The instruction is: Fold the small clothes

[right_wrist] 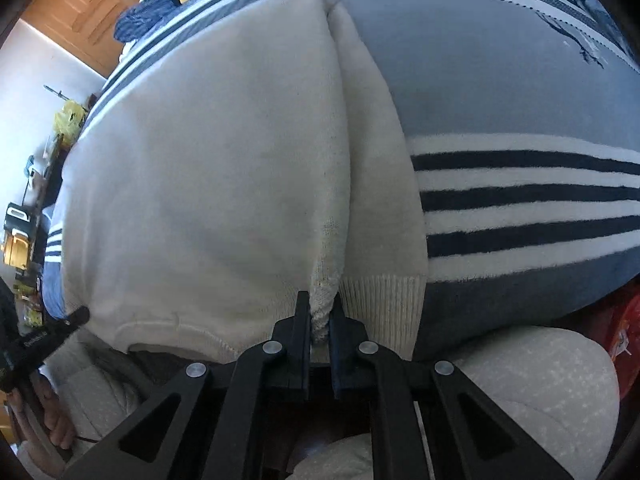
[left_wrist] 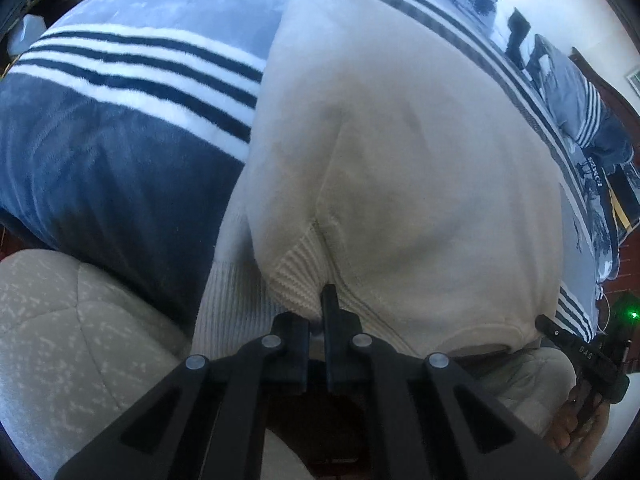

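A cream knitted sweater (left_wrist: 400,152) lies spread on a blue blanket with white and navy stripes (left_wrist: 120,92). In the left wrist view my left gripper (left_wrist: 320,300) is shut on the ribbed edge of the sweater (left_wrist: 296,276) at its near left corner, the cloth bunched between the fingers. In the right wrist view the same sweater (right_wrist: 200,180) fills the left and middle, a sleeve (right_wrist: 380,160) folded along its right side. My right gripper (right_wrist: 320,312) is shut on a pinch of the knitted hem (right_wrist: 322,300) near that sleeve's cuff.
The striped blanket (right_wrist: 520,80) covers a bed. A pale speckled quilt (left_wrist: 72,320) hangs at the near edge. A wooden door (right_wrist: 80,12) and cluttered shelves (right_wrist: 24,220) stand at the left of the right wrist view. The other gripper (left_wrist: 580,352) shows at the right edge, a hand on it.
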{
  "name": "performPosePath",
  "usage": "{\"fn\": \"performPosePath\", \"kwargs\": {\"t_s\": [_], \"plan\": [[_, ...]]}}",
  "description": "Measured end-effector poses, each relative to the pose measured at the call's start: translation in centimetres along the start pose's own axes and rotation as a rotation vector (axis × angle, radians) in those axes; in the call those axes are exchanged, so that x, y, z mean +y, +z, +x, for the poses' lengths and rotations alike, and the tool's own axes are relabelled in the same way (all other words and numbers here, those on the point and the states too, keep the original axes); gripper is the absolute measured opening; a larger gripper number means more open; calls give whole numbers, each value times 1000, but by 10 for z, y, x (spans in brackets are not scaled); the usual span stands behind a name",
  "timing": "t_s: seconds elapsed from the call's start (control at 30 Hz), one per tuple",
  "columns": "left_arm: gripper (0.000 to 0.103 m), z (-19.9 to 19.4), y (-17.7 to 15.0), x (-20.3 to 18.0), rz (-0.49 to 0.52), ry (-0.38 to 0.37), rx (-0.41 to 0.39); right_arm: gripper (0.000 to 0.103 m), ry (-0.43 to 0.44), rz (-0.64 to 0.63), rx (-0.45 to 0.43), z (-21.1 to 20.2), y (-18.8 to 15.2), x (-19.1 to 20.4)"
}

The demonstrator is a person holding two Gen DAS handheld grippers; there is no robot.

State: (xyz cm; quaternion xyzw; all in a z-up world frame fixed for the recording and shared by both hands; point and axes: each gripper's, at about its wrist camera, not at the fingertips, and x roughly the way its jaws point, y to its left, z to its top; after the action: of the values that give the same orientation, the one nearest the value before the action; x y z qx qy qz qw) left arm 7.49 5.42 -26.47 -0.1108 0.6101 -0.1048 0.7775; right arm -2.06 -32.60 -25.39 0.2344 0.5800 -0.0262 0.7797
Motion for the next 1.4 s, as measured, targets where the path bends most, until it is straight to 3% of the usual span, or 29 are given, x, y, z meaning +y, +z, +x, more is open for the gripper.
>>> {"fn": "performPosePath", "kwargs": {"t_s": [0.1,0.17,0.2,0.23,0.27,0.3,0.33,0.37,0.5,0.83,1.07,1.27,1.37,1.4], "plan": [[11,5,0,-7,8,15,17,15,-13,14,14,2,-3,-6],[15,-1,-2,-10,12,3,17,16,34,53,-9,-7,-5,-15],[22,-11,-4,-13,24,-26,-7,19,60,62,-38,-14,-6,-17],[34,-23,-6,-12,32,-58,-35,24,86,67,-68,-23,-6,-19],[42,-32,-6,-14,31,-86,-61,40,128,69,-115,-38,-5,-20],[59,-43,-6,-14,27,-111,-93,62,160,67,-152,-47,-3,-20],[70,-59,-2,-14,24,-120,-151,70,179,63,-186,-56,-2,-21],[72,-67,4,-15,22,-111,-184,78,186,57,-226,-67,3,-20],[72,-75,48,-13,4,-29,-193,78,233,73,-218,-73,35,-24],[72,-10,169,24,-91,-16,-113,78,289,122,-145,-17,140,-36],[72,34,219,27,-131,-117,-48,78,299,149,-89,29,210,-57],[72,66,235,21,-122,-163,15,78,355,144,-55,59,235,-55],[70,65,236,24,-151,-197,10,50,392,100,-29,67,240,-43],[61,64,236,25,-159,-213,9,48,350,78,-26,68,239,-37]]}}
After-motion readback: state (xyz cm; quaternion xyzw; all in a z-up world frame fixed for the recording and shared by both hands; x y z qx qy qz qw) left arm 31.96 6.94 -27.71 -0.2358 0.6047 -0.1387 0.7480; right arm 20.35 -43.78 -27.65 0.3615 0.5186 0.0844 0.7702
